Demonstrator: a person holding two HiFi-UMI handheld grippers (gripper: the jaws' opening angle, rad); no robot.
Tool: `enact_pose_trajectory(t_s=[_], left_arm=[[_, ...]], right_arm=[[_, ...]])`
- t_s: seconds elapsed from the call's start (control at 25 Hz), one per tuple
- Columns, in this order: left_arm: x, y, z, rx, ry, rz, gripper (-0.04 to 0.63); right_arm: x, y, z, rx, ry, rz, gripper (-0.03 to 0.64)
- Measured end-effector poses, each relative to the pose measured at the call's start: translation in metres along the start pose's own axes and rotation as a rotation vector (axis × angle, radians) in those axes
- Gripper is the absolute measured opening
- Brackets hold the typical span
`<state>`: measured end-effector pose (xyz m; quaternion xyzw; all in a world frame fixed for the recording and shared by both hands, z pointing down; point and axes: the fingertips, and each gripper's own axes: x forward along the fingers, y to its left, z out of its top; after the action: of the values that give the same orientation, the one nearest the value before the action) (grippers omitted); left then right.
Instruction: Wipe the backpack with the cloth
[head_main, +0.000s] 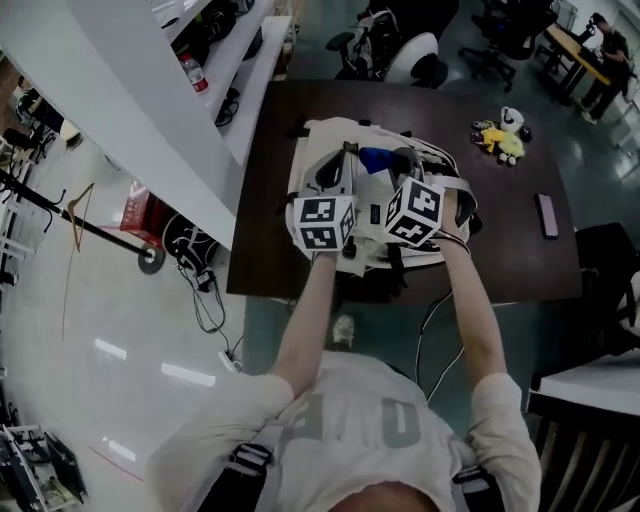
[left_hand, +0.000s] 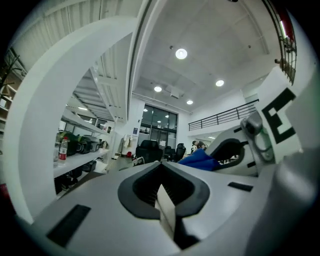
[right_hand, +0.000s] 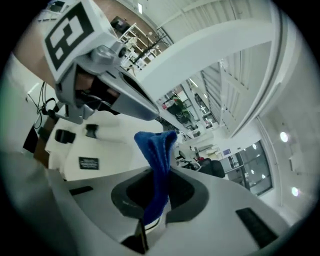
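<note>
Cloth (right_hand: 157, 155) pinched between the right gripper's (right_hand: 152, 215) jaws, blue folds standing clear of the tips, probably so the loose end meets the fabric first. Left gripper (left_hand: 166, 209) closed on nothing, close beside, likely poised to steady the backpack (head_main: 330, 135). Both held just above the backpack; no contact visible, so wiping seemingly not yet begun. Backpack cream, lying on the table (head_main: 520, 240), a dark brown top. Small toys (head_main: 500, 135) and a dark flat bar (head_main: 547, 215) well right of the backpack. White shelves (head_main: 235, 70) left of it, office chairs (head_main: 420, 55) beyond, glossy floor.
</note>
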<state>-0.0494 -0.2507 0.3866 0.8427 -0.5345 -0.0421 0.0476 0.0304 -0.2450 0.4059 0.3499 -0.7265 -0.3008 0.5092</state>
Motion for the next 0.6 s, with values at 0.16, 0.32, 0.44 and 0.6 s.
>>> enact_pose_trajectory(t_s=[0.16,0.32,0.44,0.6], left_arm=[[0.051,-0.022,0.010,-0.072,0.008,-0.073,0.004],[0.084,-0.038,-0.008,-0.062,0.067,-0.086,0.003],[0.099,-0.028,-0.030,-0.046,0.134,-0.037,0.003],[0.107,-0.025,-0.038,-0.005,0.177,-0.002,0.003]], right_arm=[[0.035,-0.064,-0.035,0.052,0.057,-0.046,0.039],[0.078,-0.092,-0.061,0.040,0.093,-0.014,0.040],[0.120,-0.084,-0.066,0.004,0.086,0.059,0.039],[0.164,-0.045,-0.074,-0.033,0.080,0.198,0.040]])
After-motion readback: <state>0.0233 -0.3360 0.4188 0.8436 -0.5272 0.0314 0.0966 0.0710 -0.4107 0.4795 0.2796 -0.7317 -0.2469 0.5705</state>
